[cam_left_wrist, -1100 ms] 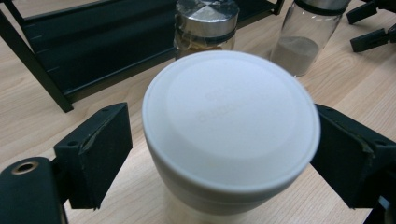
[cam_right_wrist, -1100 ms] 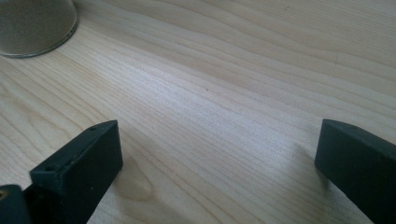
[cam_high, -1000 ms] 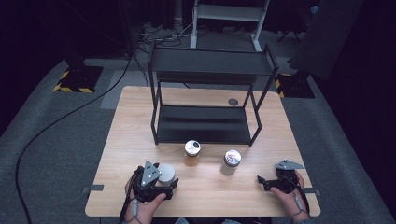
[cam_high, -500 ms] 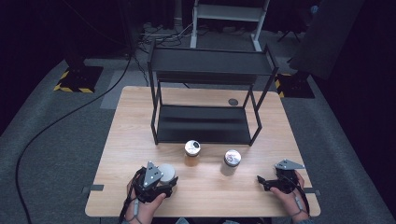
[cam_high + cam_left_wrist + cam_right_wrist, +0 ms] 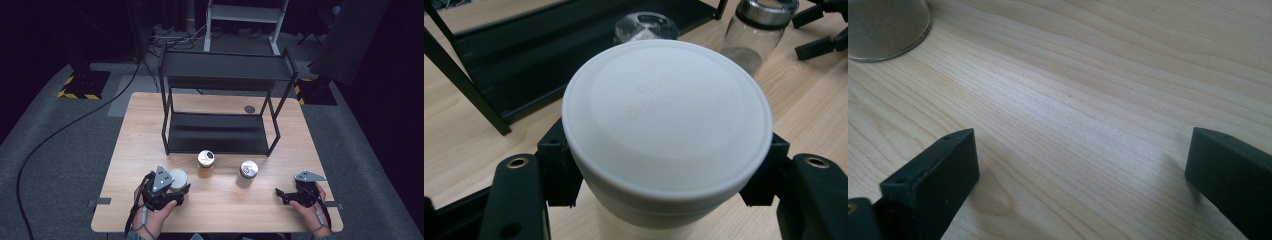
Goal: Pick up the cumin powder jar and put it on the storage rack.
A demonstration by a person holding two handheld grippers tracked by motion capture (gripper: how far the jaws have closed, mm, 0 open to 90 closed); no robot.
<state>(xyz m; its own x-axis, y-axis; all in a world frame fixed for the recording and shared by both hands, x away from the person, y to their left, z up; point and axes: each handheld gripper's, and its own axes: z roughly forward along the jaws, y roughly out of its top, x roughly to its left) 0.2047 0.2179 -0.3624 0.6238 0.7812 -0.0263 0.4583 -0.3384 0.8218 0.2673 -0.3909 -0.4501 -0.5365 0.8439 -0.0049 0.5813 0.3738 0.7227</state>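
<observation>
Worktop [image 5: 150, 125] brightly lit from overhead against a near-black room, soft short shadows beside the jars [image 5: 205, 159], high view slightly soft and grainy, white lid [image 5: 666, 117] close and evenly lit, jaws blurred at the bottom edge

Two handheld grippers, one in each of a person's hands, seen from above and from cameras mounted on them. The left gripper [image 5: 172, 192] has a chunky matte-black body topped by a grey three-cornered plate, and a thin dark cable loops down from it past the wrist. In the left gripper view its two black jaws are thick, rounded arms, each with a small brass-coloured screw socket near the top and a squared black pad block on the inner side. The right gripper [image 5: 280, 194] is also black, with the same grey three-cornered plate and a dark trailing cable. In the right gripper view its jaw ends are plain, flat-faced black blocks with small screw holes.
</observation>
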